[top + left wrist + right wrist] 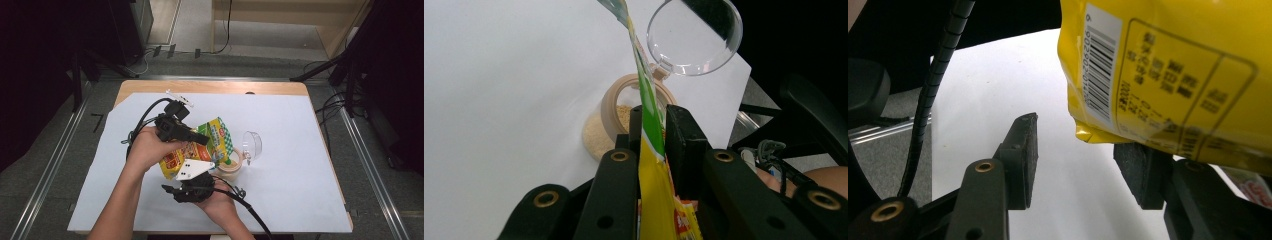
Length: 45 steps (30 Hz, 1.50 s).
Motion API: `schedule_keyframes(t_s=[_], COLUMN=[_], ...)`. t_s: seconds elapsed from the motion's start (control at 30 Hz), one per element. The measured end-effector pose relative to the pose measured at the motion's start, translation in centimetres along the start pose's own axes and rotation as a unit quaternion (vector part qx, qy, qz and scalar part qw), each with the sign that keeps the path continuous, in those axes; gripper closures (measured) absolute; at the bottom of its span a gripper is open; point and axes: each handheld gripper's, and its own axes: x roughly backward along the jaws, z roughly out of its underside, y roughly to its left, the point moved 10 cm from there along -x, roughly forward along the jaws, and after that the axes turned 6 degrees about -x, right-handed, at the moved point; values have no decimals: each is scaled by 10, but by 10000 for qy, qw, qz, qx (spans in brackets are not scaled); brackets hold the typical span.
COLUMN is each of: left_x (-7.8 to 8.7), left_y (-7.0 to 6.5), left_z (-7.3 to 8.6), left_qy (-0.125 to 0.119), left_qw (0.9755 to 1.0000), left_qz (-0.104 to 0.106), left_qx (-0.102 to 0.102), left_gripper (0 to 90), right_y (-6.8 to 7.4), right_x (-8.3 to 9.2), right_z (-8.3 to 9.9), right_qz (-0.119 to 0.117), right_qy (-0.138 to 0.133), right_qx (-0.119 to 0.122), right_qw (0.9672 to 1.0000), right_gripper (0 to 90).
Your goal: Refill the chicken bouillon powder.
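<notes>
Looking down on the white sheet (300, 165) that covers the table, we are seeing the yellow and green packet (210, 142) being held tilted just above the small jar (231, 167). We are watching the left gripper (655, 122) pinching the packet's green edge, its jaws nearly closed with both pads pressing the film. We are finding the right gripper (1080, 157) standing about half open under the packet's yellow barcode end, one pad touching the packet's underside, the other apart from it. We are noting the jar holding pale granules, with its clear hinged lid (694, 35) standing open beside the packet.
</notes>
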Motion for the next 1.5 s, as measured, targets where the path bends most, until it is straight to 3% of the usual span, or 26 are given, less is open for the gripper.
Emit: schedule_keyframes(t_s=[0.27,0.53,0.73,0.9,1.2,1.5], left_x=[7,11,14,19,31,37], left_y=[0,1,3,3,5,4], left_z=[7,13,18,21,27,28], left_qy=[46,129,171,24,-151,-276], left_qw=[10000,9999,9997,9991,9977,9972], left_qz=[45,49,188,411,657,654], left_qx=[11,-62,20,-23,-99,-236], left_gripper=[879,881,895,894,897,897], right_y=[3,1,3,5,3,-2], right_x=[-2,-5,-7,-9,-5,0], right_z=[5,8,10,11,10,10], right_qz=[-146,-139,-190,-167,-261,-122], right_qy=[33,96,115,177,69,-31], right_qx=[-7,-70,-4,37,-132,-93], right_qw=[9999,9998,9998,9997,9995,9999], right_gripper=[501,495,495,483,460,436])
